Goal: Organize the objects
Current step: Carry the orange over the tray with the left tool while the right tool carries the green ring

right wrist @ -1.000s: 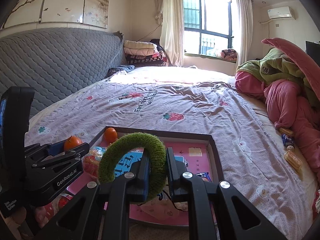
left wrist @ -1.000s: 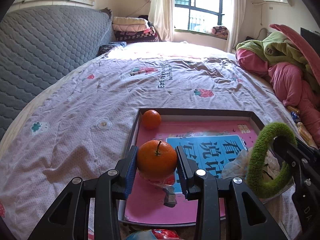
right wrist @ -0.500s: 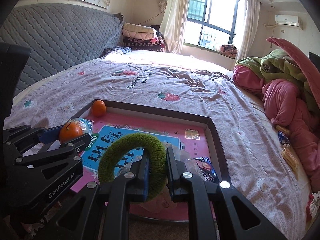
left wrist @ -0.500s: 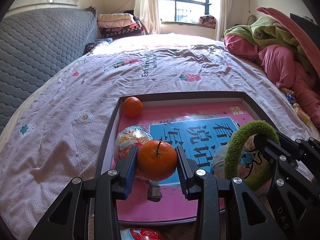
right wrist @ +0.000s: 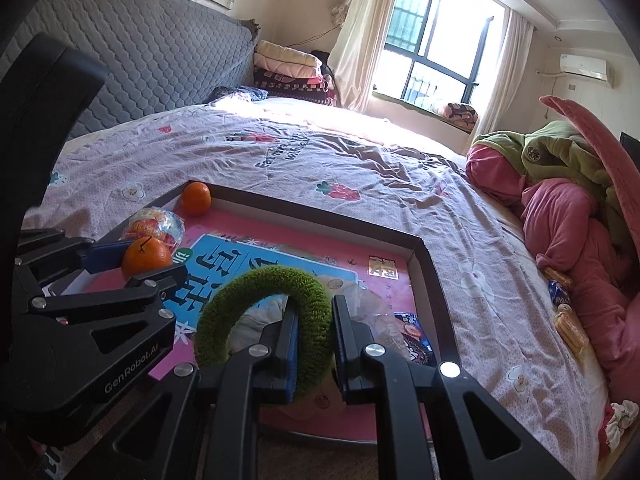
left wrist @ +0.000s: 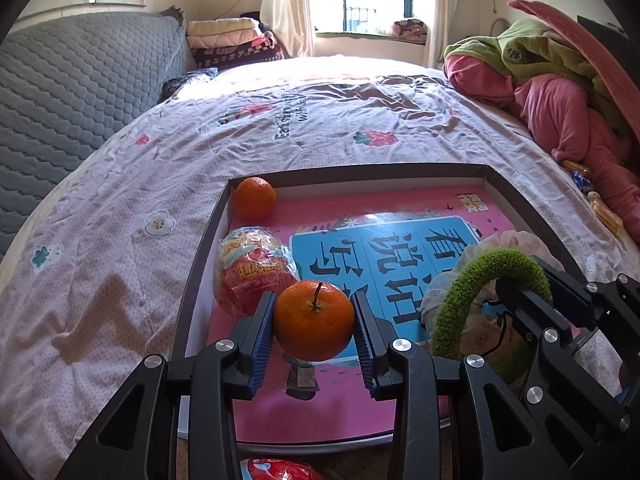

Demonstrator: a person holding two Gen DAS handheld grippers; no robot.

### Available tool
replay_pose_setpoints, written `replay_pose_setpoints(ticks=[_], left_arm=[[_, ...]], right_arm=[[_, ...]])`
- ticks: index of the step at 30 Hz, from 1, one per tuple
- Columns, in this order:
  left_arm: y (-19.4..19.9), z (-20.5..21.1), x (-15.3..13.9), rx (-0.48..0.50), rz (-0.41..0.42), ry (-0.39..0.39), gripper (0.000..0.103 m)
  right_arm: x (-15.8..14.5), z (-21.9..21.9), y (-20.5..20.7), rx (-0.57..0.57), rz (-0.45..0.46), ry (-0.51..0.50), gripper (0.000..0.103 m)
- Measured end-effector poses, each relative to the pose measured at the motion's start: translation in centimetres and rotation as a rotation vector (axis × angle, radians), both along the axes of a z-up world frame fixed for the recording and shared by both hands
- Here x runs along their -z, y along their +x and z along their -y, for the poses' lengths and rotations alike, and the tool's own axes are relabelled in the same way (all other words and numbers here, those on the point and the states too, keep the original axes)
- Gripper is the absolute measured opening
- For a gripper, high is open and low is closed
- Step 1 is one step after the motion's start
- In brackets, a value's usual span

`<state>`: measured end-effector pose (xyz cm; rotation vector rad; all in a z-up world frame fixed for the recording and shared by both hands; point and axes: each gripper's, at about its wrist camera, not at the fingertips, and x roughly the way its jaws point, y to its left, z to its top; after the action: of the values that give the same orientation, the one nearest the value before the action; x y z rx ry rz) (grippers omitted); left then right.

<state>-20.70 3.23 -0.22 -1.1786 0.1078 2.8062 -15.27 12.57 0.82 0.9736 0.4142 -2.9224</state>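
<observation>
My left gripper (left wrist: pixel 314 330) is shut on an orange tangerine (left wrist: pixel 314 321) and holds it above the near left part of a shallow pink-bottomed box (left wrist: pixel 400 208). My right gripper (right wrist: pixel 314 322) is shut on a fuzzy green ring (right wrist: pixel 248 300) and holds it above the box's near side (right wrist: pixel 434 280). In the box lie a second tangerine (left wrist: pixel 255 198) in the far left corner, a red snack packet (left wrist: pixel 252 268) beside it, and wrapped items under the ring (right wrist: pixel 408 332). The green ring also shows in the left wrist view (left wrist: pixel 472 284).
The box lies on a bed with a pale patterned sheet (left wrist: pixel 120 240). A grey quilted headboard (left wrist: pixel 72 80) is at left. Pink and green bedding (left wrist: pixel 560 92) is piled at right, with small snack packets (right wrist: pixel 568 320) beside it. Another red packet (left wrist: pixel 276 470) lies below the box.
Both grippers have moved forward and lower over the box, still holding the tangerine and the green ring. The snack packet came into view beside the held tangerine.
</observation>
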Motion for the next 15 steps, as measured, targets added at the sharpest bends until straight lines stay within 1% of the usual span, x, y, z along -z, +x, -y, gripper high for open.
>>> replay_pose_setpoints(ticks=[7,15], left_arm=[[-0.31,-0.07,0.67,-0.001,0.020,-0.005,0.038],[-0.41,-0.25,0.95,0.009,0.047,-0.008,0.039]], right_arm=[[0.87,0.51,-0.21,0.004,-0.005,0.041,0.015],[1.09,0.65,-0.23,-0.009,0.004,0.052,0.015]])
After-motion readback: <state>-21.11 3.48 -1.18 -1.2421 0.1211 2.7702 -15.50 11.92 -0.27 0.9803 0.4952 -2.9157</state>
